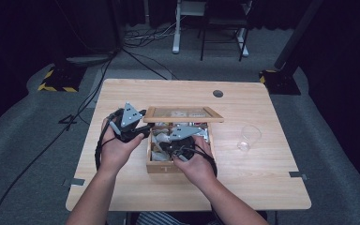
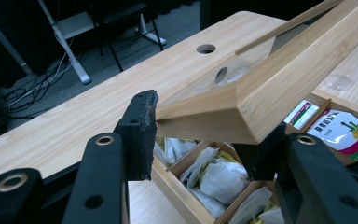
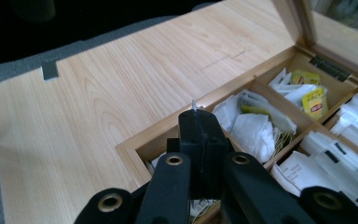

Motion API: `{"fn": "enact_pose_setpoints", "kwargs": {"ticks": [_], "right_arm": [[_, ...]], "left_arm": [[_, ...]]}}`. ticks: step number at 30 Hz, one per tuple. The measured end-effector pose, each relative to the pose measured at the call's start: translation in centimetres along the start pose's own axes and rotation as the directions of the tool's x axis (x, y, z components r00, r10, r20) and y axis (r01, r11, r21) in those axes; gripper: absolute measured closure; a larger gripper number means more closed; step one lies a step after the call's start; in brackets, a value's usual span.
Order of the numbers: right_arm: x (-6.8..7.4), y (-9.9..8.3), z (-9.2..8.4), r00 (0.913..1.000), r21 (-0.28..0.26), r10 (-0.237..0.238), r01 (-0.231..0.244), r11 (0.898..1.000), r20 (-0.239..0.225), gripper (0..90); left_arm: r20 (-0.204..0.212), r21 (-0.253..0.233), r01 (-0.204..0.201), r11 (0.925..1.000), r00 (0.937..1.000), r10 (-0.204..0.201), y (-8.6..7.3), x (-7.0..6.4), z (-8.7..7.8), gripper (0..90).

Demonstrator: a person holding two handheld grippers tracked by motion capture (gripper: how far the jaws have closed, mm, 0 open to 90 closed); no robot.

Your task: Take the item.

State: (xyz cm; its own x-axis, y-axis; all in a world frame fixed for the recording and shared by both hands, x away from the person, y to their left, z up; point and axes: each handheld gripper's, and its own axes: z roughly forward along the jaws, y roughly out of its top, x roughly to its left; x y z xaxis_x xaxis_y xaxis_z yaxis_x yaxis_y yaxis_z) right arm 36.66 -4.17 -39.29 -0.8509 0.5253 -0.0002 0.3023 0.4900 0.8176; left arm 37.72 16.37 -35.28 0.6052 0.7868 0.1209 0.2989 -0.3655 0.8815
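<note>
A wooden tea box (image 1: 159, 168) stands mid-table, its compartments full of white tea bags (image 3: 251, 126) and a few yellow ones (image 3: 313, 103). Its glass-paned lid (image 1: 183, 114) is raised. My left gripper (image 1: 146, 125) is shut on the lid's left front corner; in the left gripper view the jaws (image 2: 200, 140) clamp the wooden lid frame (image 2: 298, 60). My right gripper (image 1: 166, 141) hangs over the box's left compartments. Its jaws (image 3: 198, 116) are shut on a thin white sliver of a tea bag (image 3: 194, 102) that pokes out at the tips.
A clear plastic cup (image 1: 249, 137) stands on the table to the right of the box. A round cable hole (image 1: 218, 93) sits near the far edge. Bare tabletop (image 3: 88, 93) lies left of the box. Cables and stands lie on the floor beyond.
</note>
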Motion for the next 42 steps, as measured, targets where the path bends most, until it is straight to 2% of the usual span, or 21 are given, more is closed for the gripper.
{"fn": "enact_pose_setpoints", "kwargs": {"ticks": [15, 25, 33, 42], "right_arm": [[-0.8, 0.5, -3.2, 0.9995, -0.065, 0.016, -0.014, 0.998, 0.028, 90.0], [-2.0, -0.2, -5.7, 0.9962, -0.090, 0.053, -0.046, 0.995, 0.069, 90.0], [-3.3, -1.1, -7.9, 0.9897, -0.113, 0.092, -0.080, 0.990, 0.110, 90.0], [-5.0, -2.3, -10.2, 0.9761, -0.135, 0.141, -0.119, 0.984, 0.165, 90.0]], "left_arm": [[-0.001, 0.001, -0.001, 1.0000, 1.0000, 0.001, 0.0, 0.0, 0.0, 52.6], [-0.004, 0.002, -0.005, 1.0000, 1.0000, 0.005, 0.0, 0.0, 0.1, 52.6], [-0.007, 0.004, -0.005, 1.0000, 1.0000, 0.005, 0.0, -0.1, 0.1, 52.5], [-0.006, 0.004, -0.004, 1.0000, 1.0000, 0.004, 0.1, 0.0, 0.1, 52.3]]}}
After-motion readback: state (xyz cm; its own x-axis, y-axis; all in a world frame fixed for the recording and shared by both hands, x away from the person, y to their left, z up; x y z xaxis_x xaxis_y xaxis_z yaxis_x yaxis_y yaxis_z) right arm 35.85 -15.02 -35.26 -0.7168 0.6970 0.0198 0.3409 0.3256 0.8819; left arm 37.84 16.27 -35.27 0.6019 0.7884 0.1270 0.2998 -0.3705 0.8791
